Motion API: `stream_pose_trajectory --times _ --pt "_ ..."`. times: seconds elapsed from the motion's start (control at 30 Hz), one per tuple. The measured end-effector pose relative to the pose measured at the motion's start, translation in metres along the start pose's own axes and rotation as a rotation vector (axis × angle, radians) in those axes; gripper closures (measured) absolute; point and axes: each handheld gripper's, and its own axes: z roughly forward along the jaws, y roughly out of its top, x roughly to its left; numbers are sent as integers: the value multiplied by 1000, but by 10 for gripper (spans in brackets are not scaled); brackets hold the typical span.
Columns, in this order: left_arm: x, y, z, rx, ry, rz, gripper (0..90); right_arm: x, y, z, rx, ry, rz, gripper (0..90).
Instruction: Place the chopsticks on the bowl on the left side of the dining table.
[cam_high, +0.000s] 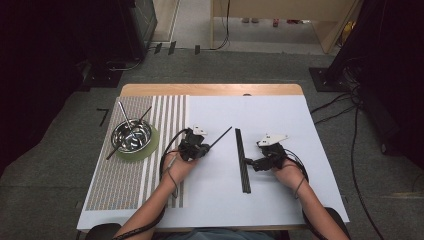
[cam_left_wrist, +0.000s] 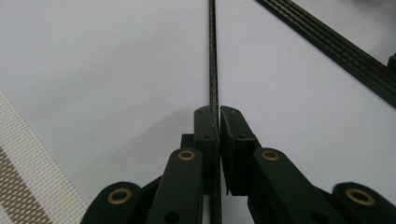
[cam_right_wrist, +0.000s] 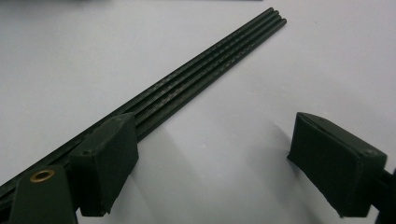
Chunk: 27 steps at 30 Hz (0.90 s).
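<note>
The left gripper (cam_high: 196, 148) was clamped on a thin black rod (cam_high: 221, 136) at frame centre, its long axis pointing upper right. The right gripper (cam_high: 250, 162) stood apart beside the rod bundle (cam_high: 242, 155). A steel bowl (cam_high: 131, 136) at left held two rods.

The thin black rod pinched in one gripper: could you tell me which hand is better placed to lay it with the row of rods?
Left, probably. The left gripper is shut on the thin rod; the right gripper is open beside the row of rods.
</note>
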Motion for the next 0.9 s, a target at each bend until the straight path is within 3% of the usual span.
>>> stream_pose_trajectory --times 0.33,0.53,0.63,0.7,0.9 --pt "10 -2 -2 3 6 -10 866 0 0 0 0 0 -1 151" --pt "14 -12 -2 -60 -20 -27 852 0 0 0 1 0 3 151" --pt "12 -13 -2 -72 -11 -36 857 0 0 0 1 0 3 151" --pt "10 -12 -1 -66 4 -20 860 0 0 0 1 0 2 151" --pt "18 -9 -2 -44 -45 -58 870 0 0 0 0 0 0 151"
